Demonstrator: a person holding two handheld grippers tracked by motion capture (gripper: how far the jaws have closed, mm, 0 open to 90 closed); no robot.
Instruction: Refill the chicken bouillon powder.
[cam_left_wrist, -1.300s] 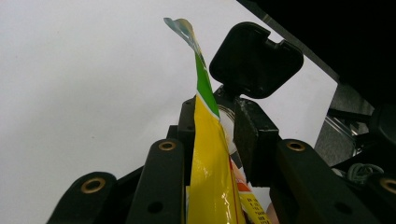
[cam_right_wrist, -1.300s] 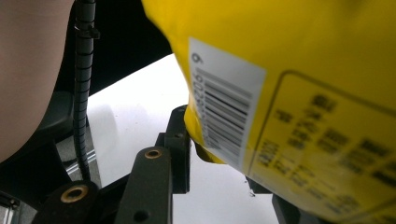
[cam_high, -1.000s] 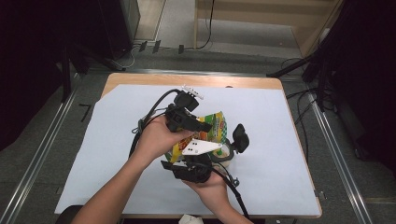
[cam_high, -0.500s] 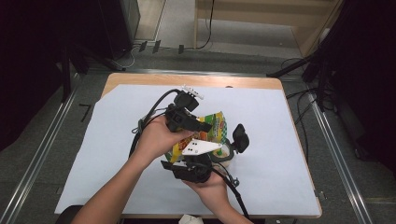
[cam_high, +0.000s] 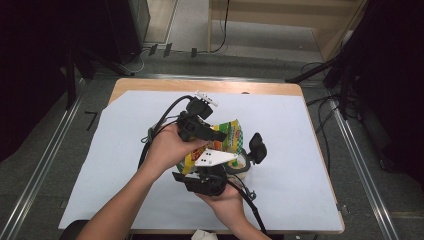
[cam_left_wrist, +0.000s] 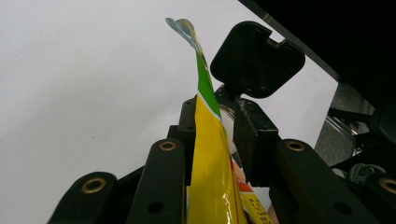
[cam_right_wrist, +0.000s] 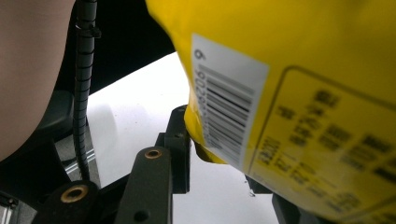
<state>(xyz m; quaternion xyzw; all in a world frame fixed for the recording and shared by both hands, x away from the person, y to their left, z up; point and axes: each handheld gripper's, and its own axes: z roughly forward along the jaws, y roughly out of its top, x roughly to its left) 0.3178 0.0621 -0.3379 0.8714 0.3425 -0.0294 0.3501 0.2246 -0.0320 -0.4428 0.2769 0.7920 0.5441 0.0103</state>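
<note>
A yellow and green snack bag (cam_high: 227, 137) is held above the table between both hands. My left gripper (cam_high: 212, 134) comes in from the left and is shut on the bag's upper part. In the left gripper view the bag (cam_left_wrist: 210, 158) stands edge-on between the black jaws. My right gripper (cam_high: 240, 162), held from below, is closed on the bag's lower corner. In the right gripper view the bag's back with a barcode (cam_right_wrist: 229, 102) presses against the left jaw and hides the right jaw. A black pad of the right gripper (cam_left_wrist: 256, 58) shows beyond the bag.
White paper (cam_high: 310, 180) covers the wooden table (cam_high: 200, 86). Metal rails (cam_high: 42, 165) run along both sides of the table. Cables (cam_high: 162, 125) trail from both grippers toward the person.
</note>
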